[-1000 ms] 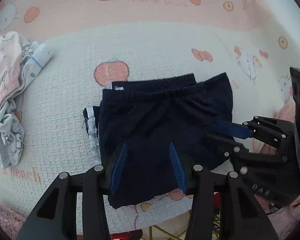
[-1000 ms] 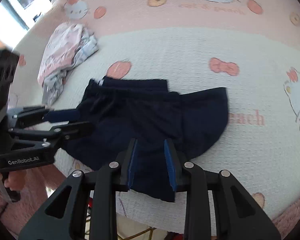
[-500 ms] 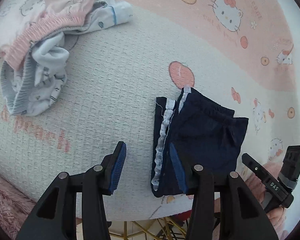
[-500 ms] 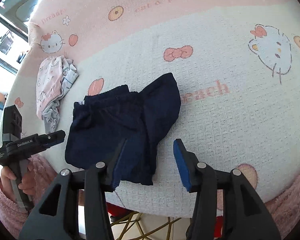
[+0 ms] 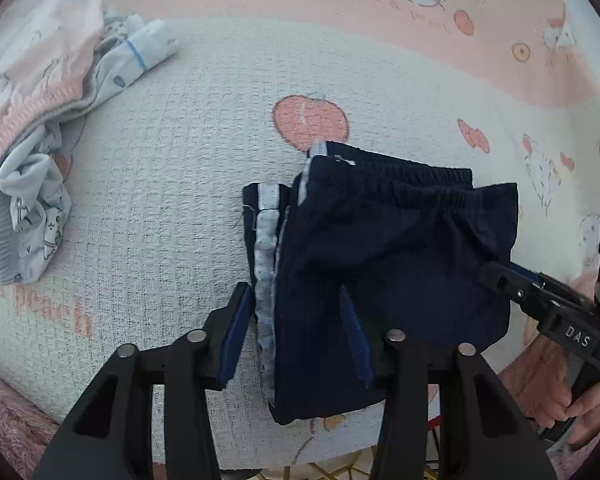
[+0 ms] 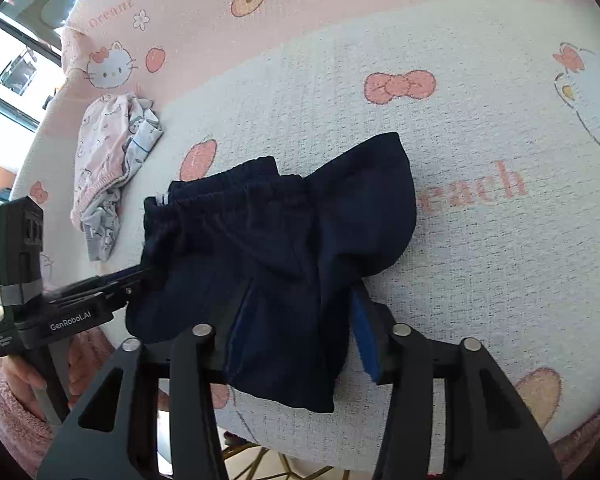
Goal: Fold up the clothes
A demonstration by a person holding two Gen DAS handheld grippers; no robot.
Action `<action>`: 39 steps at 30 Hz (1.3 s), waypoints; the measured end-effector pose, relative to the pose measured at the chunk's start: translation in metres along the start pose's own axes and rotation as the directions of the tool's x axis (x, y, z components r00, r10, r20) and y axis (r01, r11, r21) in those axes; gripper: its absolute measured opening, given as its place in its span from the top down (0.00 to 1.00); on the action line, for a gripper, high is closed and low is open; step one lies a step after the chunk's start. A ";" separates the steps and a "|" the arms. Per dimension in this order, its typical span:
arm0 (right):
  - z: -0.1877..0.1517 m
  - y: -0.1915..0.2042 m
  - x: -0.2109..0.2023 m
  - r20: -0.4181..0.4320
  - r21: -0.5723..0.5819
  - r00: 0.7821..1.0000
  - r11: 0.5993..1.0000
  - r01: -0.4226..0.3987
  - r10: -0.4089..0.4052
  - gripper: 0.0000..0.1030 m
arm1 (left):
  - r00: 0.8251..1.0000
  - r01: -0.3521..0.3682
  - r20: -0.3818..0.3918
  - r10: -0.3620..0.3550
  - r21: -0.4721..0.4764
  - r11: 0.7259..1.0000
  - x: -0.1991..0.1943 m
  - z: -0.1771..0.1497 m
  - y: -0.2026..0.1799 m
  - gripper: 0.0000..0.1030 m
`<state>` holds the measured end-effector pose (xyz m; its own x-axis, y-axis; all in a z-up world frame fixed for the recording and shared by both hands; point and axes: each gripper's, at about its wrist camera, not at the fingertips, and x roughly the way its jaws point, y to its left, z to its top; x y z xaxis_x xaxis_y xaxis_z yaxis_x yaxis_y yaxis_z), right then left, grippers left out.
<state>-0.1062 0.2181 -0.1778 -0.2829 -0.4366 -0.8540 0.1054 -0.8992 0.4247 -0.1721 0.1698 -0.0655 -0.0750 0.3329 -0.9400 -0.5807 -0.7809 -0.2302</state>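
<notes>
Navy shorts (image 5: 380, 248) with a white side stripe (image 5: 266, 256) lie folded on the printed blanket (image 5: 172, 184). My left gripper (image 5: 294, 336) points down over their striped left edge. Its jaws are closing with that edge between them, and a gap shows beside the left pad (image 5: 234, 336). My right gripper (image 6: 302, 326) stands over the shorts (image 6: 276, 240) at their near right leg. Its jaws are closing with the cloth between them, and I see no pinch. Each gripper also shows in the other's view: the right gripper (image 5: 500, 278) and the left gripper (image 6: 138, 276).
A loose pile of pale pink and grey clothes (image 5: 40, 92) (image 6: 108, 168) lies at the far left of the blanket. The table's front edge runs just below both grippers. A person's hand (image 5: 572, 396) and pink sleeve hold the right tool. A window (image 6: 16, 68) is at upper left.
The left gripper has shifted right onto the shorts' striped edge and its jaws have narrowed. The right gripper's jaws have narrowed around the leg and it has come closer to the cloth.
</notes>
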 end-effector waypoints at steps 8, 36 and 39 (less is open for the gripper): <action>0.018 0.014 -0.030 0.040 -0.053 0.998 0.998 -0.036 0.039 0.94 | 0.995 0.090 0.026 -0.092 0.093 0.992 -0.028 0.019 -0.034 0.86; 0.252 -0.281 -0.176 0.116 -0.005 0.969 0.976 0.219 -0.217 0.93 | 0.927 0.370 -0.011 -0.376 0.210 0.905 0.086 0.263 -0.365 0.86; 0.240 -0.325 -0.142 0.072 0.036 0.967 0.969 0.243 -0.246 0.91 | 0.938 0.348 -0.077 -0.339 0.193 0.918 0.137 0.256 -0.373 0.86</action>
<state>-0.3286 0.5797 -0.1223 -0.3681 -0.1991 -0.9082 -0.0010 -0.9767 0.2146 -0.1736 0.6418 -0.0445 0.1889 0.5362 -0.8227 -0.7153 -0.4989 -0.4894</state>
